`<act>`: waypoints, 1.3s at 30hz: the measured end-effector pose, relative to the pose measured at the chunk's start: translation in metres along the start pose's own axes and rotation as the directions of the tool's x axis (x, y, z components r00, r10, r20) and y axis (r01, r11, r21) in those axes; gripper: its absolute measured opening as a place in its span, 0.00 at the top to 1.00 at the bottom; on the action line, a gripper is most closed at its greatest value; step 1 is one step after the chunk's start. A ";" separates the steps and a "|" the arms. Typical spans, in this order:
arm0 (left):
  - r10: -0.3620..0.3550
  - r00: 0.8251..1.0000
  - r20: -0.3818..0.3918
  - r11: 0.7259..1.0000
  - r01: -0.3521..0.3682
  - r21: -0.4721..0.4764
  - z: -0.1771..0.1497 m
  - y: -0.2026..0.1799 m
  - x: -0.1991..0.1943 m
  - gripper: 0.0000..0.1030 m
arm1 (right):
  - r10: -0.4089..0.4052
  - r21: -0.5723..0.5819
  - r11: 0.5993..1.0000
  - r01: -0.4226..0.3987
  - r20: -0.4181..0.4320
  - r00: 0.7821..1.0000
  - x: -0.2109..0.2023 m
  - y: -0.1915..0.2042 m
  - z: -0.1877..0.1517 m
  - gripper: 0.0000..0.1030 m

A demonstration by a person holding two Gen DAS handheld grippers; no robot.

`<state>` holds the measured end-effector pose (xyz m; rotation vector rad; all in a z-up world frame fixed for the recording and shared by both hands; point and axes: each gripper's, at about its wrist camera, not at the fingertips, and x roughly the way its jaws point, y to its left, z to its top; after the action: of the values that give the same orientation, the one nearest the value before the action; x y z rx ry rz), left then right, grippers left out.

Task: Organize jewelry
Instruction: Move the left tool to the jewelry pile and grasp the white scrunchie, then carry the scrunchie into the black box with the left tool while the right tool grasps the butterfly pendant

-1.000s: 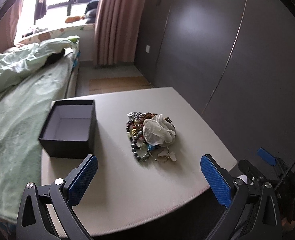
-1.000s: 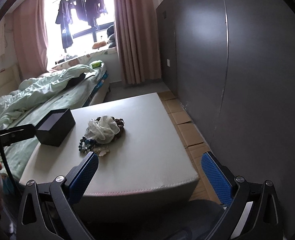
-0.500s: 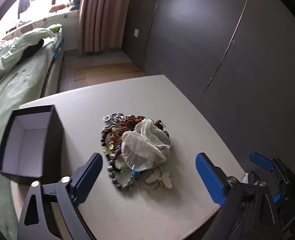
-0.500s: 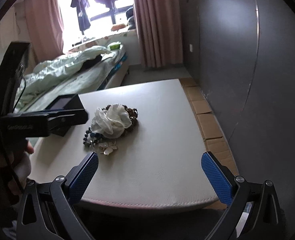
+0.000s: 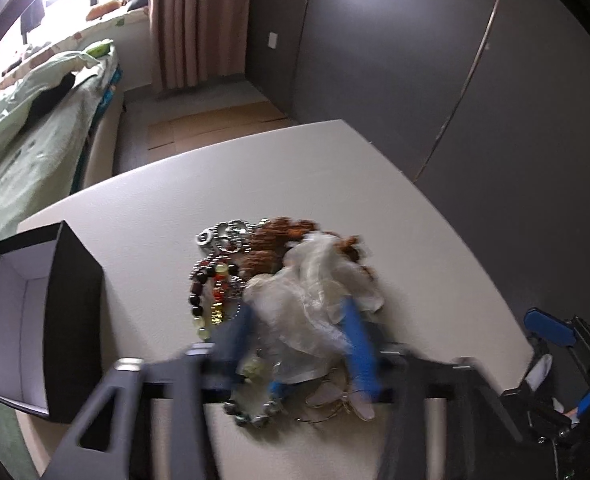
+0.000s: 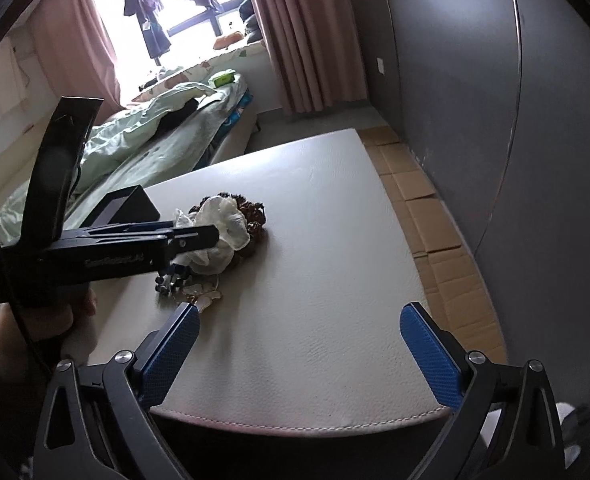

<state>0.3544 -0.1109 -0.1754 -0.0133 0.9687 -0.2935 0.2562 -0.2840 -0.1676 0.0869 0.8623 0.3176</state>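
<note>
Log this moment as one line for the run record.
left tongs: just been closing around white cloth on jewelry pile | right tongs: open, empty, above table | box: empty

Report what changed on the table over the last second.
The left gripper moved in over the jewelry pile, and its jaws have just been closing around the white fabric scrunchie; blur hides whether the pads press it yet. The right gripper edged closer and stays wide open. The open black box and pile stayed put.

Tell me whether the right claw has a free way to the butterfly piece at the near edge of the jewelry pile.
Probably yes: the right claw is open, the butterfly piece lies bare just ahead, and the left claw is busy at the white scrunchie behind it.
</note>
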 end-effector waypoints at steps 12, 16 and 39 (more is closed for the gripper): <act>-0.041 0.995 0.092 0.998 0.044 -0.036 0.008 0.018 -0.045 1.00 | 0.070 0.044 0.997 -0.069 -0.031 0.997 0.006 0.007 0.010 0.04; -0.053 0.989 0.135 0.997 0.060 -0.049 0.009 0.027 -0.068 1.00 | 0.088 0.043 0.995 -0.086 -0.043 0.995 0.009 0.015 0.012 0.04; -0.047 0.976 0.211 0.983 0.083 -0.162 -0.032 0.096 -0.122 1.00 | 0.058 -0.098 0.992 -0.082 -0.226 0.972 0.071 0.073 0.006 0.45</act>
<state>0.2863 0.0159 -0.1082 -0.2282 0.7852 -0.2634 0.2865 -0.1923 -0.2004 -0.0184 1.0642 0.4447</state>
